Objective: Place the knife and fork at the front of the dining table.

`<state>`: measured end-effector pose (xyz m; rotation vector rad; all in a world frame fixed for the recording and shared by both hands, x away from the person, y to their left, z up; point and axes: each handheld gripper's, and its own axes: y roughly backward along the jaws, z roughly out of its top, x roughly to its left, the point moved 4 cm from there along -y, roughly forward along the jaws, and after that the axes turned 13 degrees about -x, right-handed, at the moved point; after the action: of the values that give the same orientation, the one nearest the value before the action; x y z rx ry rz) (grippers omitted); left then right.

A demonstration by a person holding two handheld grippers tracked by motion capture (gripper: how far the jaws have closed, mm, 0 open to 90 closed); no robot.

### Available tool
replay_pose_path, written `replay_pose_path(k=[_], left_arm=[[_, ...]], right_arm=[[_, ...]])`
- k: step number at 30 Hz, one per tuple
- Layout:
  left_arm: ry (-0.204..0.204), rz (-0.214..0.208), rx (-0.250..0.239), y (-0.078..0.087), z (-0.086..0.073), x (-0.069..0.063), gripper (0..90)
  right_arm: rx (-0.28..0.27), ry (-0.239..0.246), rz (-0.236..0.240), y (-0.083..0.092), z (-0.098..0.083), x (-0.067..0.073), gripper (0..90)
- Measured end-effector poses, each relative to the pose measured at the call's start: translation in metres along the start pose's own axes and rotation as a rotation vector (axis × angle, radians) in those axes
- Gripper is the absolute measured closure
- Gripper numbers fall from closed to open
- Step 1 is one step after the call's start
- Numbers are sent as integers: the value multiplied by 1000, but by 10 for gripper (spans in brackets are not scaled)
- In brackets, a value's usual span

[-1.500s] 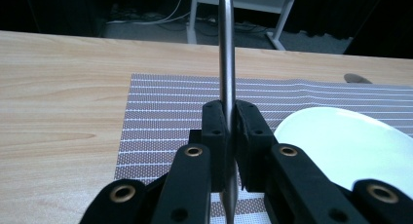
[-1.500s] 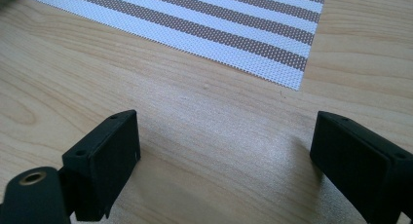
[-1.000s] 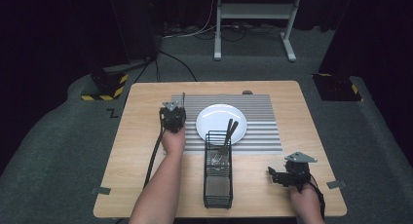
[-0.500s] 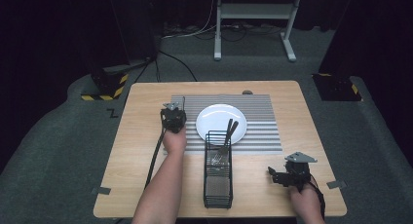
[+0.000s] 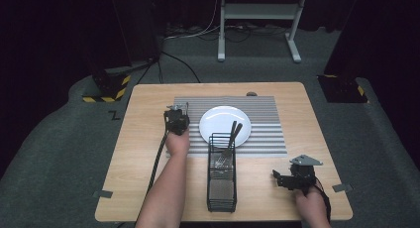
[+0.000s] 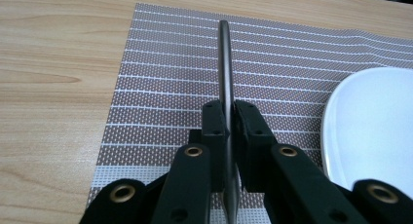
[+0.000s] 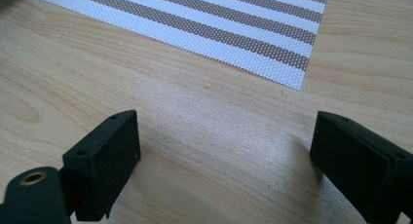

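Tabletop of pale wood (image 5: 143,153), rectangular, carries every item. Striped grey-and-white woven placemat (image 5: 267,124) covers the centre toward 12 o'clock. Round white ceramic plate (image 5: 218,124) sits on the placemat's middle. Black wire rectangular caddy (image 5: 221,188) stands at 6 o'clock of the plate, its far end touching or overlapping the rim; dark-handled cutlery (image 5: 232,136) leans out of it over the plate.

Left gripper (image 5: 176,120) is at 9 o'clock of the plate, over the placemat's left edge. In the left gripper view its jaws are narrow, clamped on a slim dark metal utensil handle (image 6: 225,73) that projects forward above the mat (image 6: 160,78), with the plate rim (image 6: 341,136) at 3 o'clock. Which utensil it is cannot be told.

Right gripper (image 5: 292,177) rests at 4 o'clock of the plate near the table's corner; in the right gripper view its jaws stand wide apart over bare wood (image 7: 219,136), holding nothing.

Handling judgement: the utensil is likely light, rigid and smooth, therefore prone to pivoting or slipping. Grip across the flat faces near mid-handle. The plate is fragile; avoid striking it.
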<state>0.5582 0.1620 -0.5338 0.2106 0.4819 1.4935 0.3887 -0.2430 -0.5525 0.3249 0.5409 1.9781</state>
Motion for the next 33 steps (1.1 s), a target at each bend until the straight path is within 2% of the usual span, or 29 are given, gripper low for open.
replay_pose_path(k=[3,8,11,15,22,26,32,33], left_arm=[[4,0,3,-1,0,0,831],[42,-4,25,-3,0,2,822],[79,-38,-1,1,10,0,685],[43,-31,-14,6,16,-3,672],[11,-14,-19,16,15,7,678],[-53,3,-34,28,12,11,814],[-110,2,-38,49,2,21,843],[-109,2,-39,52,-1,23,845]], right_arm=[[0,0,0,0,0,0,108],[0,0,1,0,0,0,108],[0,2,2,0,0,0,109],[0,4,2,0,0,0,110],[0,3,3,0,0,0,111],[0,3,3,0,0,0,111],[1,2,2,0,0,0,111],[1,3,2,0,0,0,110]])
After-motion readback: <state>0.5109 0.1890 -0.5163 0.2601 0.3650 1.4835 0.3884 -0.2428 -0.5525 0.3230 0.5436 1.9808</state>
